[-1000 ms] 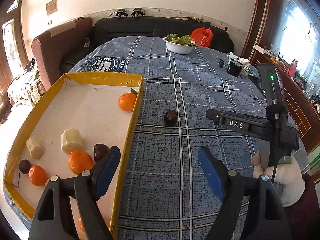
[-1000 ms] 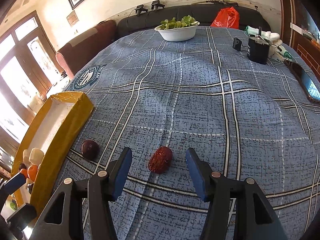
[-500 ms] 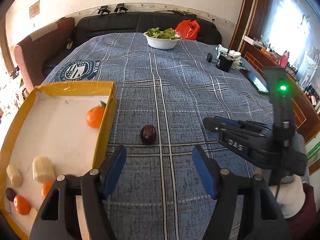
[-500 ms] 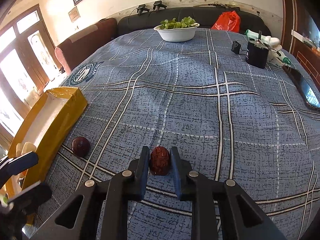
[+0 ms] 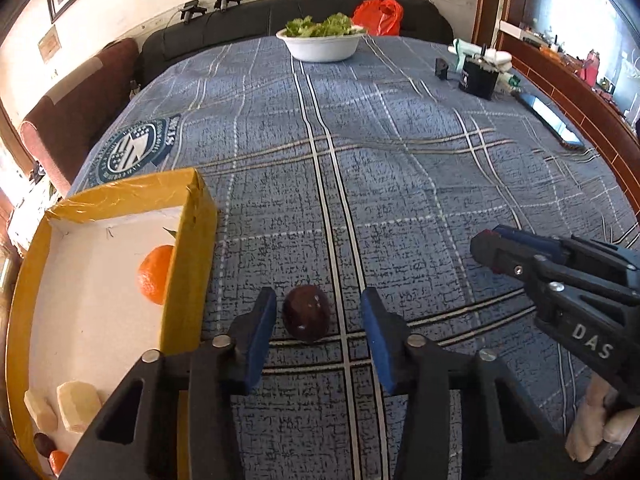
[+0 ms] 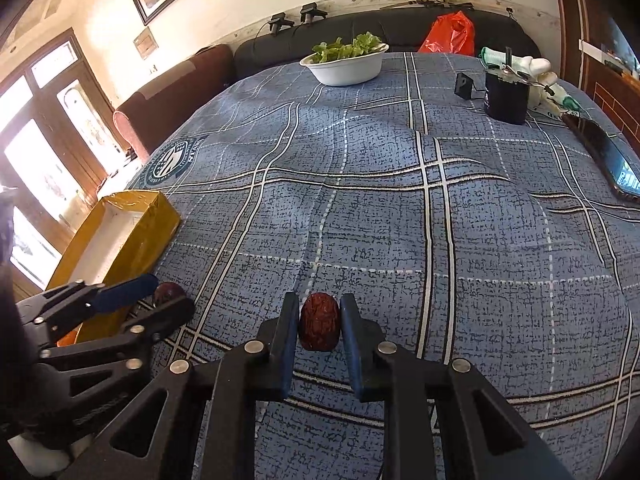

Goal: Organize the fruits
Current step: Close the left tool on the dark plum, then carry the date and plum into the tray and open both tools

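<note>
My left gripper (image 5: 318, 316) is open, its blue pads on either side of a dark round fruit (image 5: 306, 317) that lies on the blue plaid cloth beside the yellow box (image 5: 188, 264). The fruit sits nearer the left pad. The box holds an orange (image 5: 156, 274), pale fruit chunks (image 5: 78, 406) and small fruits at its near corner. My right gripper (image 6: 320, 322) is shut on a wrinkled red date (image 6: 319, 327), held just above the cloth. In the right wrist view the left gripper (image 6: 160, 300) shows at the left with the dark fruit (image 6: 168, 291) between its fingers.
A white bowl of greens (image 5: 323, 42) stands at the far end, with a red bag (image 5: 378, 16) behind it. A black container (image 5: 480, 76) and a phone (image 5: 550, 116) lie at the right. A sofa runs along the back.
My left gripper has moved right from over the box and forward, and now straddles the dark fruit. My right gripper has closed on the red date and holds it.
</note>
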`<state>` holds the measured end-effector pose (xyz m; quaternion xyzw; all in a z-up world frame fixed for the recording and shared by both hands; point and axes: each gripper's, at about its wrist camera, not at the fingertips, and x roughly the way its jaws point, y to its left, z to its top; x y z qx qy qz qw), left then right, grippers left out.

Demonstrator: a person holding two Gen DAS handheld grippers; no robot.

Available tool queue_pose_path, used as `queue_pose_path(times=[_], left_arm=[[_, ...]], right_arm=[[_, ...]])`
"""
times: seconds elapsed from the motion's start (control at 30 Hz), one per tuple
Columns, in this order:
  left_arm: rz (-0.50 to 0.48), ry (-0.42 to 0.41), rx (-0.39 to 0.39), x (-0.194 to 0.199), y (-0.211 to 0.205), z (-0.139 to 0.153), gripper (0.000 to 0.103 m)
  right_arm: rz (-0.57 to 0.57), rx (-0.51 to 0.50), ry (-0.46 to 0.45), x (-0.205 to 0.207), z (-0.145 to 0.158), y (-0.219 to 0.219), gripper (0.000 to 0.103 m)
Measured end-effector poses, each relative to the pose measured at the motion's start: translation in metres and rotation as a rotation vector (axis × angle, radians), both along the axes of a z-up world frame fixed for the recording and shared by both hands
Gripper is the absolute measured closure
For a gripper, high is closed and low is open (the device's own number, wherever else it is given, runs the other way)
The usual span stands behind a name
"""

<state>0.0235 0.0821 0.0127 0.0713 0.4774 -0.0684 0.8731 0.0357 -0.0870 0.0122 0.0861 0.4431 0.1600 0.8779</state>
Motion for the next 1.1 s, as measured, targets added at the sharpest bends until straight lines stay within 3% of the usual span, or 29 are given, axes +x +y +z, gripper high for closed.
queue_pose_path(times=[0.03, 0.07, 0.37, 0.6, 0.93, 1.1], left_arm=[[0.001, 0.005, 0.010, 0.000, -0.001, -0.002, 0.077], [0.004, 0.006, 0.021, 0.000, -0.002, -0.003, 0.081], [0.033, -0.042, -0.060, -0.022, 0.006, 0.022, 0.081], [0.081, -0.111, -0.105, -0.058, 0.020, 0.055, 0.080], [0.218, -0.195, -0.146, -0.110, 0.080, 0.084, 0.080], [0.278, -0.220, -0.184, -0.130, 0.117, 0.091, 0.080]], right_arm=[[0.001, 0.002, 0.000, 0.000, 0.000, 0.000, 0.080], [0.002, 0.004, -0.002, 0.000, 0.001, 0.000, 0.080], [0.008, 0.030, -0.021, -0.003, 0.006, -0.002, 0.080], [0.103, 0.261, -0.031, -0.009, 0.016, -0.008, 0.079], [0.143, 0.313, -0.042, -0.026, 0.026, 0.008, 0.079], [0.216, 0.539, 0.054, -0.036, 0.031, 0.016, 0.079]])
